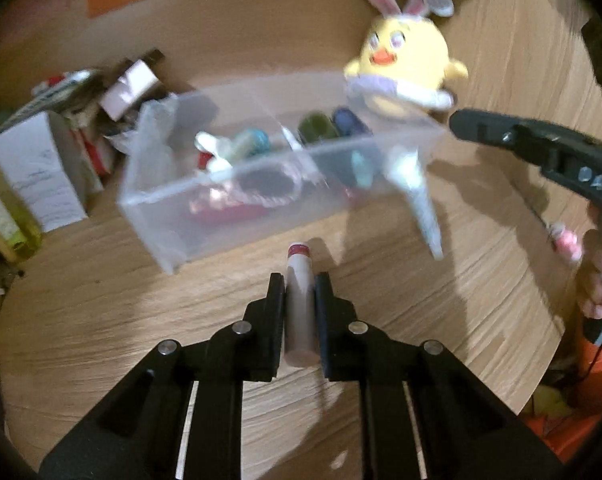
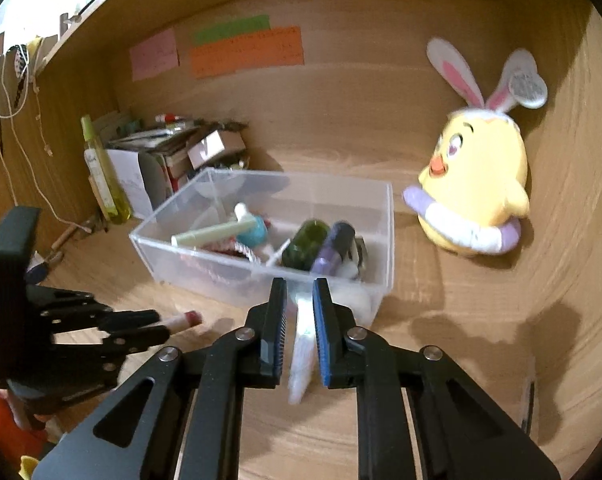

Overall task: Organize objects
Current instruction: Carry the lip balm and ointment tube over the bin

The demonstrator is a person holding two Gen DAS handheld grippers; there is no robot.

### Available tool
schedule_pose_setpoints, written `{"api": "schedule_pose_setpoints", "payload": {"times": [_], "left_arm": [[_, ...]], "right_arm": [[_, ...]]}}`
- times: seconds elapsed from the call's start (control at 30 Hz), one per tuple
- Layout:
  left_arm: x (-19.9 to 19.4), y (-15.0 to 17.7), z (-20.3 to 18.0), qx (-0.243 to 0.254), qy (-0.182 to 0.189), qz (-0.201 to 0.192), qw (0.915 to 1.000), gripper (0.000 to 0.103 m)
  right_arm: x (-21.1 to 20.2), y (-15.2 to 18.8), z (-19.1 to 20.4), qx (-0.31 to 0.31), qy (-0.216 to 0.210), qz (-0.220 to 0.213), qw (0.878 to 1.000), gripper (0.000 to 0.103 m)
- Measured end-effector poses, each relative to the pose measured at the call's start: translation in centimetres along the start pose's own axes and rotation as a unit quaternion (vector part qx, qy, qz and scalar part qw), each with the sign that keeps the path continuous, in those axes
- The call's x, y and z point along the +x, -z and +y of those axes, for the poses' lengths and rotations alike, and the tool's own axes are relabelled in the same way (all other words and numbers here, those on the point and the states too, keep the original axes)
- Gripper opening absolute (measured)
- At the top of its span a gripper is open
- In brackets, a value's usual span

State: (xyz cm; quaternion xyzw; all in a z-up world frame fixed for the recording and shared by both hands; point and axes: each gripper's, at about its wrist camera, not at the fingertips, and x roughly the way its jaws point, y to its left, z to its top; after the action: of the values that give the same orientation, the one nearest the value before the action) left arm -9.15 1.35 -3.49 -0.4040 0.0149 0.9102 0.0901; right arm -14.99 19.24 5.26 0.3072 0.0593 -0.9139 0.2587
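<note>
A clear plastic box stands on the wooden desk and holds several small items. My left gripper is shut on a beige tube with a dark red cap, held just in front of the box; the tube also shows in the right wrist view. My right gripper is shut on a white tube near the box's front right corner. In the left wrist view that white tube hangs by the box's right end, and the right gripper's fingertips are hidden.
A yellow chick plush with bunny ears sits right of the box. Boxes and papers and a yellow-green bottle stand at the left. Coloured notes are on the back wall.
</note>
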Motion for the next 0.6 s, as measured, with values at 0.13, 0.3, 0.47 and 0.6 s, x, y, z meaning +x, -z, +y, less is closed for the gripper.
{"api": "schedule_pose_setpoints", "payload": {"times": [0.13, 0.3, 0.47, 0.6], "left_arm": [[-0.9, 0.0, 0.8, -0.008, -0.004, -0.007, 0.9999, 0.014], [-1.0, 0.4, 1.4, -0.027, 0.005, -0.009, 0.9996, 0.014], [-2.2, 0.2, 1.5, -0.042, 0.010, -0.036, 0.9984, 0.014], [-3.5, -0.7, 1.7, -0.050, 0.006, -0.062, 0.9968, 0.014]], "right_arm": [[0.7, -0.1, 0.4, -0.014, -0.004, 0.011, 1.000, 0.012], [2.0, 1.9, 0.4, -0.027, -0.010, 0.059, 0.998, 0.030], [4.7, 4.2, 0.2, -0.046, 0.021, 0.113, 0.992, 0.045], [6.5, 5.2, 0.3, -0.061, 0.029, 0.143, 0.987, 0.036]]}}
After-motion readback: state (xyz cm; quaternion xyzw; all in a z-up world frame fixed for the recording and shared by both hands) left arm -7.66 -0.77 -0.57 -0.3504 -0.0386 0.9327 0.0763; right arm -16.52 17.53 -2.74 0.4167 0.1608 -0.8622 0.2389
